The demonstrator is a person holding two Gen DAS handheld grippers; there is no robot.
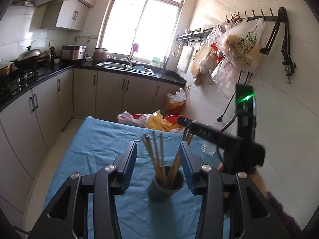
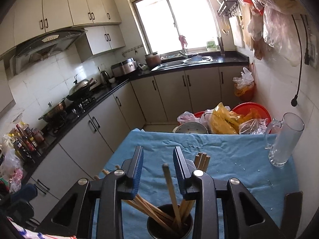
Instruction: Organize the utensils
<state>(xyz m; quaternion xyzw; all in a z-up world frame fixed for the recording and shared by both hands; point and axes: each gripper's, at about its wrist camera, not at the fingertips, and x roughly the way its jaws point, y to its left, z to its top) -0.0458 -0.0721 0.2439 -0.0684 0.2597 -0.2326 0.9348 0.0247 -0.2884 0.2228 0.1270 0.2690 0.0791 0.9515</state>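
Chopsticks (image 2: 169, 187) stand gathered in my cup (image 1: 165, 187) mid-table; left gripper (image 1: 158, 155) and right gripper (image 2: 158, 165) both gape wide, empty, straddling them.

Kitchen interior. A bright window (image 2: 175, 22) is set above the sink (image 2: 179, 61) in a black L-shaped counter (image 2: 111, 87). Beige cabinets (image 2: 65, 6) are mounted above and below it, with a hood (image 2: 49, 41) over the stove (image 2: 79, 103). White tiled walls (image 1: 229, 2) are seen, with bags (image 1: 239, 45) hung on hooks.
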